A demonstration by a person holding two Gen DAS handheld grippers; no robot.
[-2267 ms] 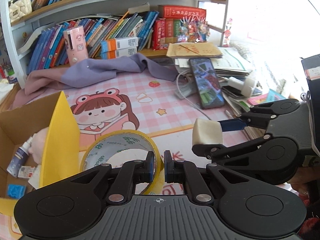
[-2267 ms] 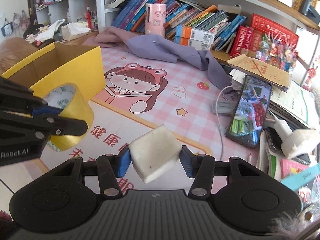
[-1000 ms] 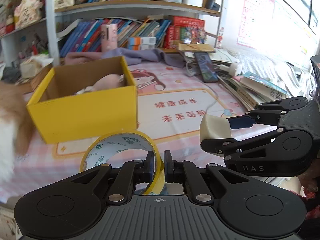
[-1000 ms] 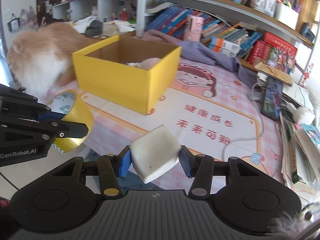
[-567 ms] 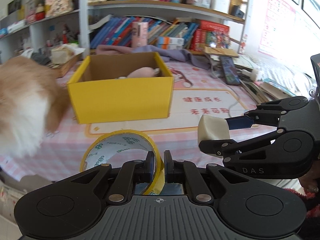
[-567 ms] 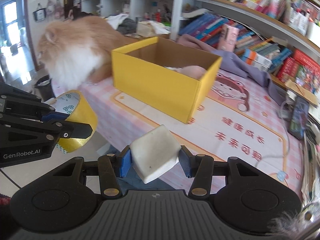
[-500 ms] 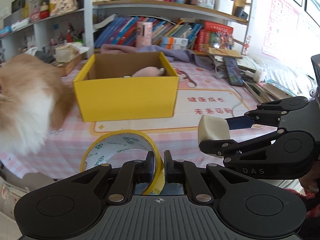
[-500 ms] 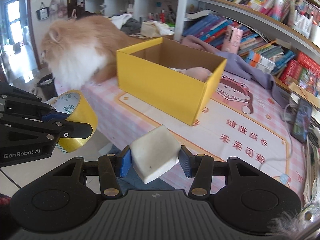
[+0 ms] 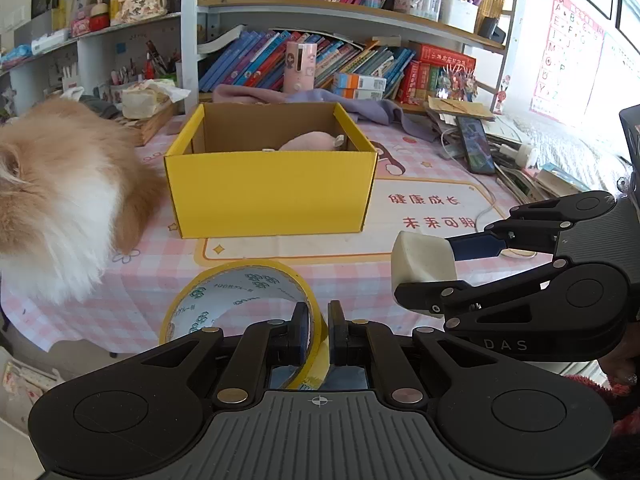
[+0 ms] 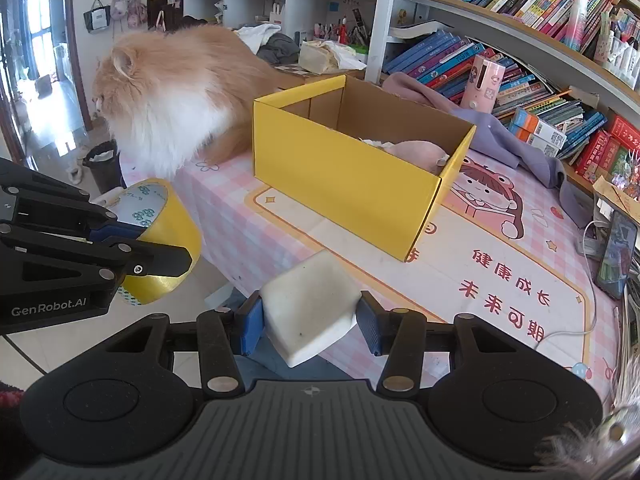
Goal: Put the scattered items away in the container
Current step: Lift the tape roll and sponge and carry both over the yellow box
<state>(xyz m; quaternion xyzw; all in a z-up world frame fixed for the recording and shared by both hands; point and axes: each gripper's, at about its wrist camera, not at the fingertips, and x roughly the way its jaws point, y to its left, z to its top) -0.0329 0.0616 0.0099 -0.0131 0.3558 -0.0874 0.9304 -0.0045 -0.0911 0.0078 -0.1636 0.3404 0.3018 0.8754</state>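
My left gripper (image 9: 319, 326) is shut on the rim of a yellow tape roll (image 9: 224, 292), which also shows in the right wrist view (image 10: 162, 236). My right gripper (image 10: 310, 318) is shut on a white sponge block (image 10: 310, 312), also seen in the left wrist view (image 9: 420, 256). Both are held off the front edge of the table, well short of the open yellow cardboard box (image 9: 272, 188) (image 10: 344, 176). A pink soft item (image 9: 308, 142) lies inside the box.
A fluffy orange and white cat (image 9: 60, 192) (image 10: 172, 100) sits on the table at the box's left side. A phone (image 9: 474, 144), cable and stacked books lie at the right. A purple cloth (image 10: 500, 132) and bookshelves stand behind the box.
Both grippers have pulled back from the table with their loads, so the box and cat now sit farther off. The grips on tape and sponge have not changed.
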